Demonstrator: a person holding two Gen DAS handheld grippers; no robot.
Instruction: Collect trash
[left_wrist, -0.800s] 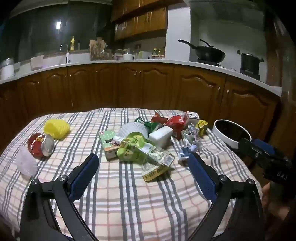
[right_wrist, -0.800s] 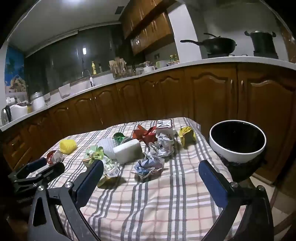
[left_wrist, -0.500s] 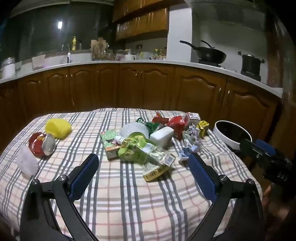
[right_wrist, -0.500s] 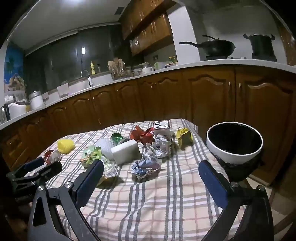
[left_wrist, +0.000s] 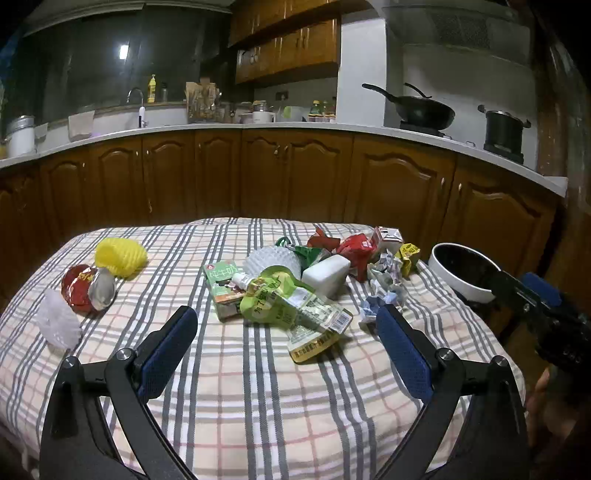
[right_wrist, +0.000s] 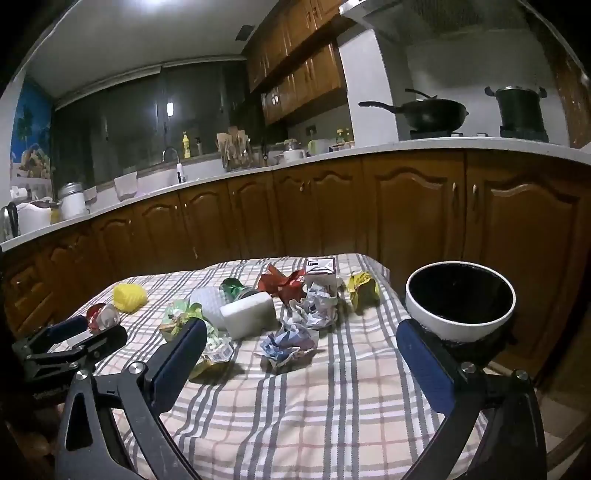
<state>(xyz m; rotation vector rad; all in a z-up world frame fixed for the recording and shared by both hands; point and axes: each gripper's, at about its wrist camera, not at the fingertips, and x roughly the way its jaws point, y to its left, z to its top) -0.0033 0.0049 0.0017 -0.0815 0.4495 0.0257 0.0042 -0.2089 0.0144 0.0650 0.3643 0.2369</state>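
- Left gripper (left_wrist: 286, 343) hovers over the near edge of the plaid-covered counter (left_wrist: 258, 387), fingers (left_wrist: 168, 352) spread wide, holding nothing.
- Right gripper (right_wrist: 301, 360) likewise has its fingers apart and empty.
- Trash lies mid-counter: a green drink pouch (left_wrist: 291, 306), crumpled paper (right_wrist: 290, 343), a white foam block (right_wrist: 247, 314).
- White bin (right_wrist: 460, 301) stands just beside the counter's right edge.

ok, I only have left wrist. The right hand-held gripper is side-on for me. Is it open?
Observer: Yes. The right wrist view shows the right hand-held gripper wide open, with nothing between its fingers.
Operator: It partly hides the bin. Anything inside?
Observer: The bin shows its whole rim there. The inside is dark and I see no trash in it.
Operator: And the blue crumpled paper?
Observer: The blue crumpled paper shows whole, in front of the white crumpled paper. I cannot tell whether they touch.
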